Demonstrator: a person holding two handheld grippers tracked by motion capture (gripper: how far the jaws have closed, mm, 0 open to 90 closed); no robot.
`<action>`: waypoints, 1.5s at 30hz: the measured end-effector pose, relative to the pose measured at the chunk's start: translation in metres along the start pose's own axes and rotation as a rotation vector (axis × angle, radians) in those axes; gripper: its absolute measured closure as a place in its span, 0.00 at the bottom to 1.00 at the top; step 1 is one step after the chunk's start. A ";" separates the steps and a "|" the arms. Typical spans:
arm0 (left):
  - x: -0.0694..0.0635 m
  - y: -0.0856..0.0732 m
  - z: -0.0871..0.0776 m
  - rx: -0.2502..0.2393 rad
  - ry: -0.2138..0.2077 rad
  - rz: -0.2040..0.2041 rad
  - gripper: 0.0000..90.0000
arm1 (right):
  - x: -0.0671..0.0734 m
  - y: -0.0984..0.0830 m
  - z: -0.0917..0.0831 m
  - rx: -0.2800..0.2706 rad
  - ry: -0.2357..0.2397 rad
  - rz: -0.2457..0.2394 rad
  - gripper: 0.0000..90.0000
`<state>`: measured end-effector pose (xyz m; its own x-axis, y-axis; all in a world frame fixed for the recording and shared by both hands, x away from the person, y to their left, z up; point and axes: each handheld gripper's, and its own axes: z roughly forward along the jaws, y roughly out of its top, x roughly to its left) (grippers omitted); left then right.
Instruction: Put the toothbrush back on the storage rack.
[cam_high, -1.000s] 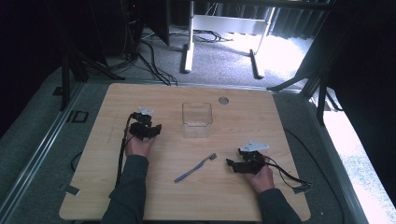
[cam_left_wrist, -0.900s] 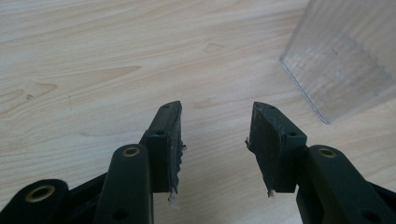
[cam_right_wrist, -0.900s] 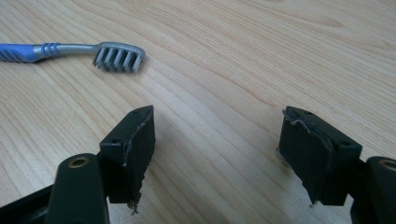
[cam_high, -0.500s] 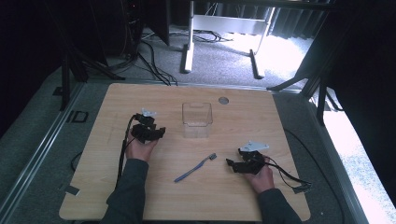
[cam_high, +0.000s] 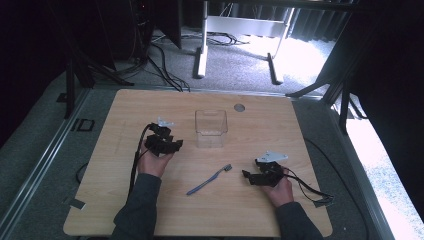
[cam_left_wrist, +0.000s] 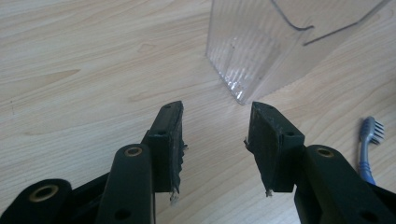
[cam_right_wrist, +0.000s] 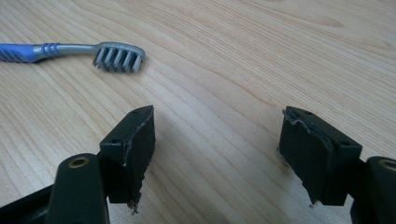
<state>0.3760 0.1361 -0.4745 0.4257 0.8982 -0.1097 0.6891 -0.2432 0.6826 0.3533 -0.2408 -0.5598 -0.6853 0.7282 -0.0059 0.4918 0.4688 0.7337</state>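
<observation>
A clear plastic container (cam_high: 210, 127) stands upright at the middle of the wooden table (cam_high: 310, 130). A blue and grey toothbrush (cam_high: 210, 179) lies flat nearer the front, its bristle head towards the right. My left gripper (cam_high: 177, 145) hovers just left of the container, open, with nothing between its fingers. In the left gripper view (cam_left_wrist: 215, 140) the container's corner (cam_left_wrist: 261, 46) is just ahead and the toothbrush head (cam_left_wrist: 369, 144) lies at the right. My right gripper (cam_high: 246, 176) rests right of the brush head, open and empty. In the right gripper view (cam_right_wrist: 217, 149) the toothbrush (cam_right_wrist: 70, 50) lies ahead to the left.
A round grey disc (cam_high: 239, 107) is set in the table behind the container. Black cables trail from both grippers across the table. Bare wood lies along the left side and the front edge. Metal legs and cables stand on the floor beyond the table.
My left gripper has shifted a little to the right, closer to the container. The right gripper, toothbrush and container have stayed in place.
</observation>
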 end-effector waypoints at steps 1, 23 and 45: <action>0.000 0.000 0.000 0.000 0.000 0.000 0.62 | 0.000 0.000 0.000 0.000 0.000 0.000 0.30; -0.024 0.003 -0.005 0.050 -0.033 0.039 0.61 | 0.000 0.000 0.000 0.000 0.000 0.000 0.30; -0.043 0.002 -0.002 0.085 -0.084 0.100 0.59 | 0.000 0.000 0.000 -0.001 0.000 -0.002 0.30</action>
<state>0.3581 0.0980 -0.4673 0.5398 0.8350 -0.1069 0.6865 -0.3633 0.6299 0.3535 -0.2409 -0.5598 -0.6859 0.7277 -0.0072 0.4902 0.4693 0.7345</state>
